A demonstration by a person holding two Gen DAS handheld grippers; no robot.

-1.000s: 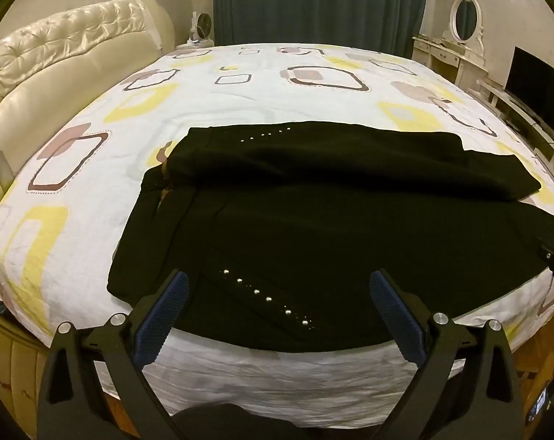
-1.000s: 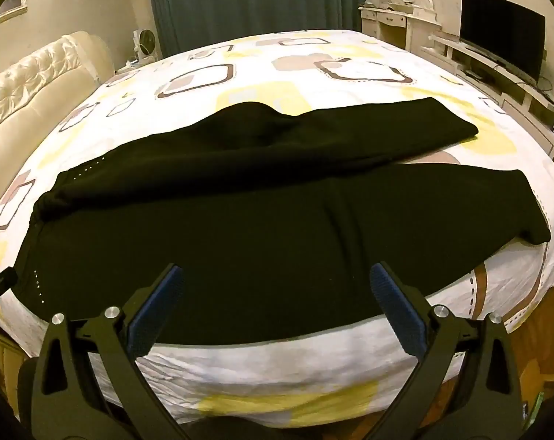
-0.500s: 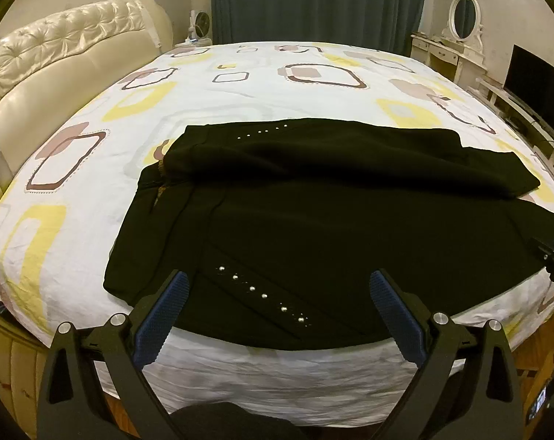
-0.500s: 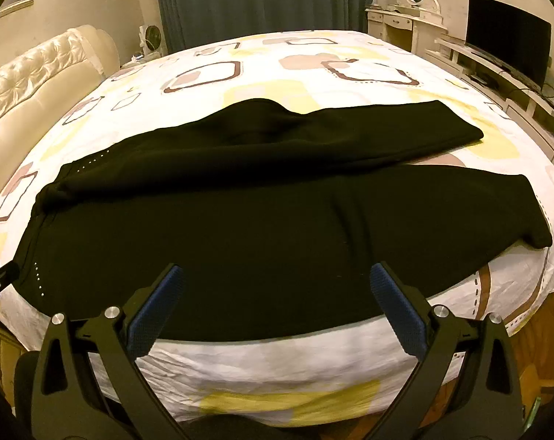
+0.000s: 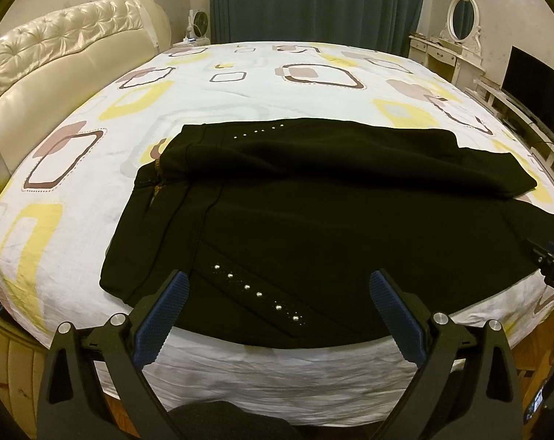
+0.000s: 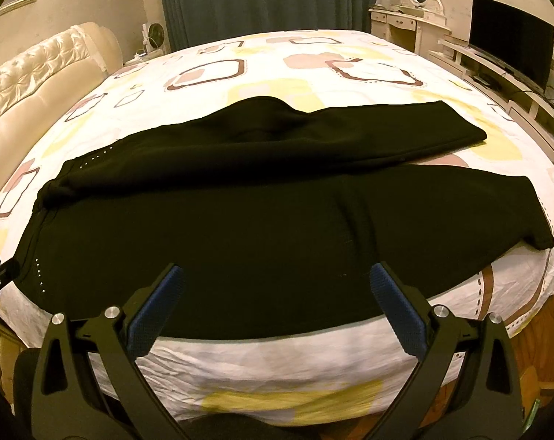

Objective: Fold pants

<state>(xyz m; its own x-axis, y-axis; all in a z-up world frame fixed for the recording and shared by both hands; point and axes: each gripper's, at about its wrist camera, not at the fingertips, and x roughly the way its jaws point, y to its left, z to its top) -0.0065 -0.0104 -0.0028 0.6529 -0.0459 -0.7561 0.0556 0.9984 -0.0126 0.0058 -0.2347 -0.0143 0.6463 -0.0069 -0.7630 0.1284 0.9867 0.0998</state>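
Your left wrist view shows the waistband end of the black pants (image 5: 313, 220) and a row of studs (image 5: 257, 294); your right wrist view shows both leg ends instead. The pants lie spread across the bed (image 5: 240, 88), one leg partly overlapping the other. Their dark folds are hard to read. Your left gripper (image 5: 277, 293) and right gripper (image 6: 275, 288) hover at the near edge, fingers spread wide, holding nothing.

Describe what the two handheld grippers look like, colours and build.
Both match: the left gripper and right gripper have black angular frames with triangular cutouts, silver round bolts, and two fingers faced with ribbed blue pads. No cables or sleeves show.
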